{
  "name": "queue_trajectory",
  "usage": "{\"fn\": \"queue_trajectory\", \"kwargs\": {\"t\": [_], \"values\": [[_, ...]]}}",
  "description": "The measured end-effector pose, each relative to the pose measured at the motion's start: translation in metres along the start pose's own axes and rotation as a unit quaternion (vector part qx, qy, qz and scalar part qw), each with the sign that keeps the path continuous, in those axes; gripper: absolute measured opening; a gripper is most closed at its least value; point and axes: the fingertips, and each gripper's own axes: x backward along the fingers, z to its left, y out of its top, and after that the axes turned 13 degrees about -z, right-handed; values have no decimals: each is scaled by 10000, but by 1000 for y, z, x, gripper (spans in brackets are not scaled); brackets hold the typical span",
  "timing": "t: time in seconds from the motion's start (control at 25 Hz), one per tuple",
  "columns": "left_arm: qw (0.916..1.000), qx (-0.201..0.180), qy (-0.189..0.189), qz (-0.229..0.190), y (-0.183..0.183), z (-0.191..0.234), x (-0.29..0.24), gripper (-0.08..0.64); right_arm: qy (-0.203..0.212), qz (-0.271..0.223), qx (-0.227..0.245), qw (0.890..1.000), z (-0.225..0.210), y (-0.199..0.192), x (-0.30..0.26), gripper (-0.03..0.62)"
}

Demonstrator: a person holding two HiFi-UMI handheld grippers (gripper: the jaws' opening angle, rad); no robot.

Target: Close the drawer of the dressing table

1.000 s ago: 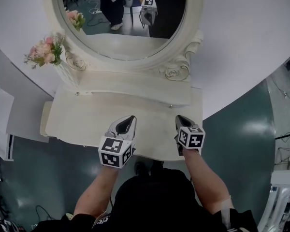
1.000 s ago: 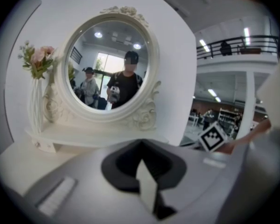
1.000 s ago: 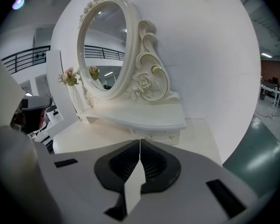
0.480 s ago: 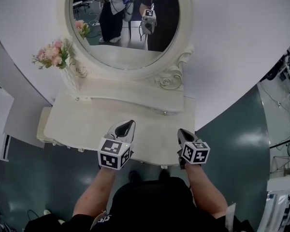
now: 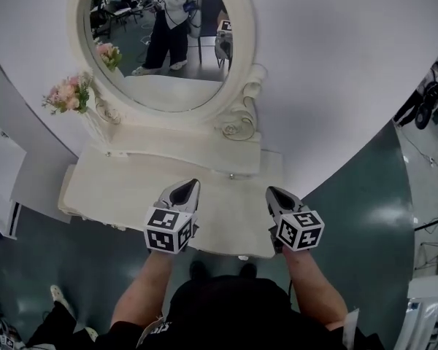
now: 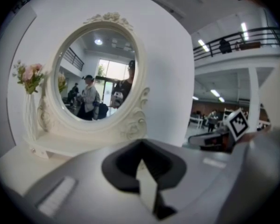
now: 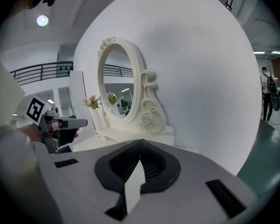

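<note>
The white dressing table (image 5: 117,188) stands against the curved white wall, with its oval mirror (image 5: 160,42) behind the top. From above the drawer front is hidden under the tabletop's front edge; only a small knob (image 5: 241,257) peeks out there. My left gripper (image 5: 188,187) hovers over the front middle of the tabletop, shut and empty. My right gripper (image 5: 271,192) hovers over the front right corner, also shut with nothing in it. In the left gripper view the left gripper's (image 6: 141,148) jaws meet, aimed at the mirror (image 6: 98,73). The right gripper (image 7: 141,146) points at the mirror's frame (image 7: 149,111).
A vase of pink flowers (image 5: 67,95) stands at the table's back left. A white cabinet (image 5: 0,173) is at the far left. Teal floor (image 5: 365,210) lies to the right of the table. Someone's shoe (image 5: 55,294) shows at lower left. People are reflected in the mirror.
Both grippers have risen and look larger, now nearer the table's front edge. The head view has swung, so the mirror and table sit further left.
</note>
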Motion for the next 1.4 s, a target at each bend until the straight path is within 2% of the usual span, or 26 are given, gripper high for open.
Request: {"fn": "queue_trajectory", "kwargs": {"t": [0.32,0.52,0.84,1.04,1.2,1.4], "values": [[9991,-35,338,-234,18,-35,-25,8,329,-366,-24,9988,-42,46,12,-5],[9990,-146,254,-325,35,-42,-41,8,309,-667,77,9973,-54,76,14,-5],[9964,-626,167,-538,74,-30,-39,8,476,-1119,425,9917,-38,124,11,-5],[9945,-613,408,-750,89,-12,-24,8,699,-1517,636,9839,-17,151,19,-6],[9924,-466,511,-1019,97,-8,-18,8,563,-1702,796,9806,-12,157,28,-6],[9918,-567,532,-1012,90,-8,-16,8,494,-1794,663,9803,-17,148,37,-6]]}}
